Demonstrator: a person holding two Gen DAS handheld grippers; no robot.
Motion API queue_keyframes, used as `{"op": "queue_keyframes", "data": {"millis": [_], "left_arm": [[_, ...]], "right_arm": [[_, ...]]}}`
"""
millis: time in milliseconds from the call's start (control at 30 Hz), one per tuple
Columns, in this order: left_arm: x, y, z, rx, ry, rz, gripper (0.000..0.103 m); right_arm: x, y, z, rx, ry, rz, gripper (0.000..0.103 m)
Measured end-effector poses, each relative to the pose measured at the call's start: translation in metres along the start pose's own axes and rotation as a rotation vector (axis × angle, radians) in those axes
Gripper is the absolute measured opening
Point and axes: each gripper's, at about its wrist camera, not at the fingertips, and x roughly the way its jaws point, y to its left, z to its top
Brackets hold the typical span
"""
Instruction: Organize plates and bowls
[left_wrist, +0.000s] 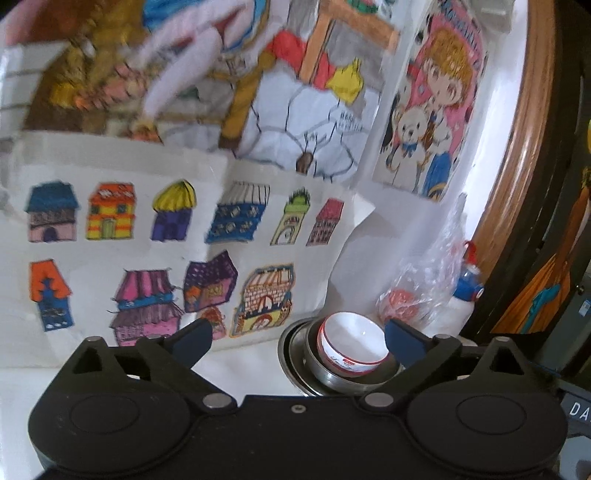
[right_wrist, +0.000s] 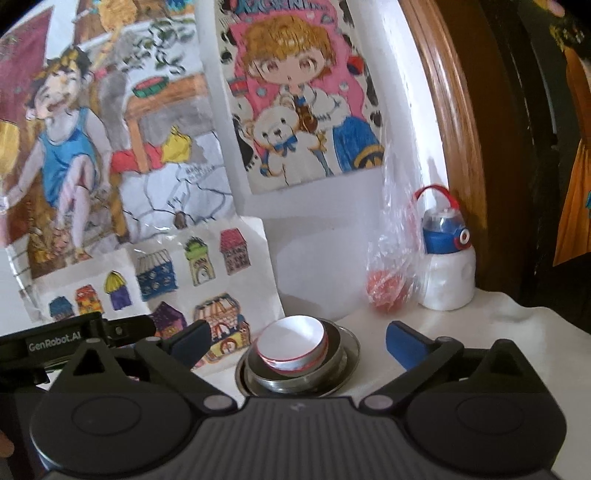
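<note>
A white bowl with a red rim (left_wrist: 352, 341) sits tilted inside a steel bowl (left_wrist: 332, 380), which rests on a steel plate (left_wrist: 290, 354) on the white table. The same stack shows in the right wrist view: white bowl (right_wrist: 291, 341), steel bowl (right_wrist: 295, 382), steel plate (right_wrist: 351, 345). My left gripper (left_wrist: 297, 339) is open and empty, with the stack just ahead of its right finger. My right gripper (right_wrist: 297, 341) is open and empty, with the stack ahead between its fingers. The left gripper's body (right_wrist: 55, 345) shows at the left of the right wrist view.
Coloured drawings (right_wrist: 129, 166) hang on the white wall behind the stack. A clear plastic bag with something red (right_wrist: 391, 288) and a white bottle with a blue and red lid (right_wrist: 447, 266) stand at the back right. A wooden frame (right_wrist: 461, 129) borders the right.
</note>
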Motion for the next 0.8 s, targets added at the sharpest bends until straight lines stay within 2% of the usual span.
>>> {"op": "queue_keyframes", "data": {"millis": [233, 700, 800], "left_arm": [[-0.040, 0.003, -0.010, 0.027, -0.047, 0.008, 0.102], [-0.101, 0.012, -0.054, 0.111, -0.107, 0.045, 0.102], [-0.107, 0.016, -0.062, 0.109, -0.100, 0.045, 0.102]], "right_arm": [[-0.035, 0.009, -0.010, -0.014, -0.053, -0.010, 0.103], [-0.081, 0.008, -0.053, -0.001, -0.059, -0.061, 0.103], [-0.089, 0.009, -0.061, -0.009, -0.063, -0.071, 0.103]]}}
